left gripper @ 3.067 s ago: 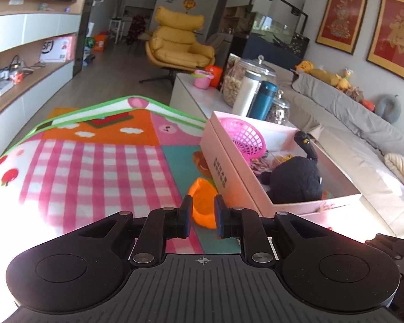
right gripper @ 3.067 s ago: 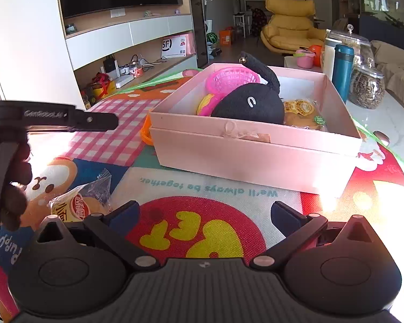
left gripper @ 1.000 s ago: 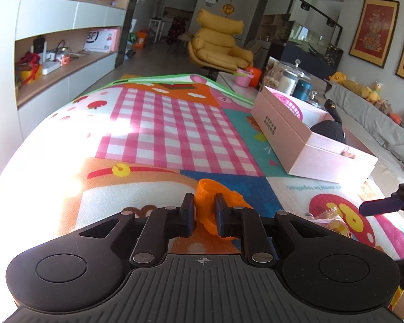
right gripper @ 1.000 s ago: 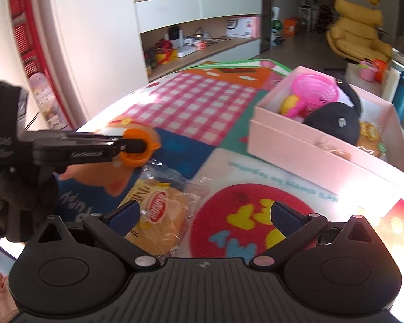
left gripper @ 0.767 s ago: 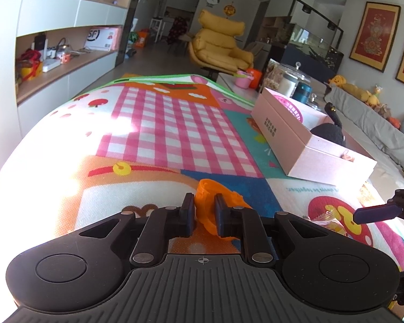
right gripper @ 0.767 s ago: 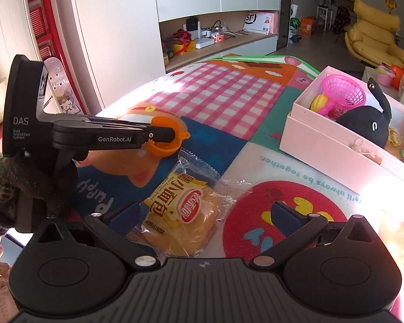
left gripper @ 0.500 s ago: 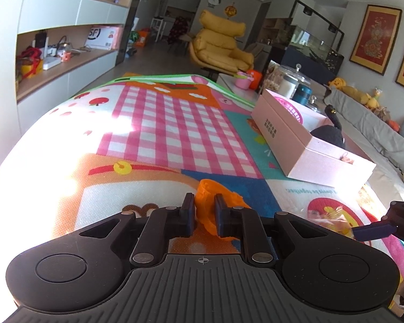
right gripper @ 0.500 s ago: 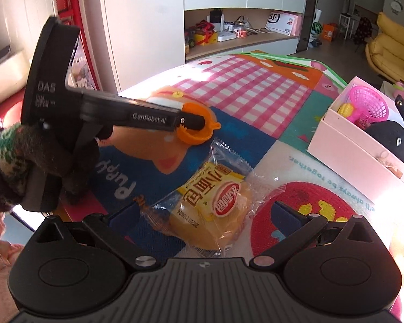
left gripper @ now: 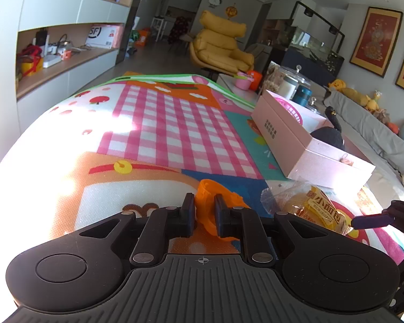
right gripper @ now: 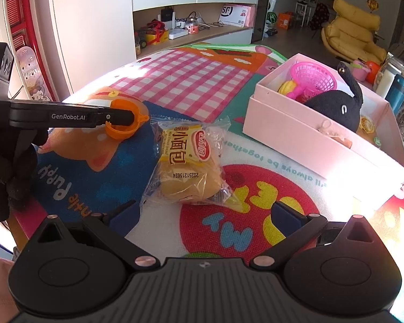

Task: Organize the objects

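My left gripper (left gripper: 204, 202) is shut on the rim of a small orange cup (left gripper: 215, 210), held just above the play mat; the right wrist view shows the same orange cup (right gripper: 122, 126) in the left gripper (right gripper: 132, 117). A wrapped bread bun (right gripper: 187, 167) lies on the mat right of the cup, and the bread bun (left gripper: 316, 210) also shows in the left wrist view. My right gripper (right gripper: 202, 215) stands open just short of the bun. The pink box (right gripper: 304, 134) at the right holds a black plush toy (right gripper: 336, 107) and a pink basket (right gripper: 313, 76).
The colourful play mat (left gripper: 159, 123) covers the surface. Jars and a teal bottle (right gripper: 397, 94) stand behind the box. A white shelf unit (right gripper: 191, 5) runs along the far left, a yellow armchair (left gripper: 220, 48) stands beyond the mat, and a grey sofa (left gripper: 374, 134) lies at the right.
The left gripper has carried the orange cup from beside the pink box to the near mat and now holds still. The right gripper swung left and sank toward the bread bun, still open.
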A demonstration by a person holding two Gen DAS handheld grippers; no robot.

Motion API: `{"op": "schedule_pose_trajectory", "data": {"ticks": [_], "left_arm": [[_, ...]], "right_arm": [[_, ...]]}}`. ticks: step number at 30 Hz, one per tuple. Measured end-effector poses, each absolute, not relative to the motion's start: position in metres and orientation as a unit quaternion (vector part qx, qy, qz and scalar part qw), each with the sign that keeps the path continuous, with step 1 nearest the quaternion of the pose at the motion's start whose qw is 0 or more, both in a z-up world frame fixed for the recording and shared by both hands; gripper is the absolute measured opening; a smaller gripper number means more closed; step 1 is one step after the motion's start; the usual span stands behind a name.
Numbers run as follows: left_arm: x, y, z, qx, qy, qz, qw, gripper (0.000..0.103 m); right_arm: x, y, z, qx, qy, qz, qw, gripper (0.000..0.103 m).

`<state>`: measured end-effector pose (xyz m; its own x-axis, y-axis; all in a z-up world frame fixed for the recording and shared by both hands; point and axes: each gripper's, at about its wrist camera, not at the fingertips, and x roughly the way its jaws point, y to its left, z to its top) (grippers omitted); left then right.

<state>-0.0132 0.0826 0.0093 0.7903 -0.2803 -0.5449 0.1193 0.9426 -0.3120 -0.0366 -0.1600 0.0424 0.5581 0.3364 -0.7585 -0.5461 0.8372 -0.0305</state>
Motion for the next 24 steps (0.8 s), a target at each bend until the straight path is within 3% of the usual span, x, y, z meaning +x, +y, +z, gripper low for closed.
{"op": "schedule_pose_trajectory", "data": {"ticks": [7,18,24], "left_arm": [[-0.013,0.083,0.009,-0.131,0.306,-0.107,0.937,0.018],[-0.013,0.083,0.009,-0.132,0.306,-0.106,0.937,0.018],[-0.013,0.082,0.009,-0.131,0.306,-0.106,0.937,0.018]], "right_arm": [[-0.041,-0.141,0.037,-0.116,0.406,0.283,0.861,0.103],[-0.030,-0.133,0.058,-0.114,0.353,0.279,0.886,0.102],[-0.003,-0.123,0.055,-0.117,0.352,0.268,0.889,0.079]]}}
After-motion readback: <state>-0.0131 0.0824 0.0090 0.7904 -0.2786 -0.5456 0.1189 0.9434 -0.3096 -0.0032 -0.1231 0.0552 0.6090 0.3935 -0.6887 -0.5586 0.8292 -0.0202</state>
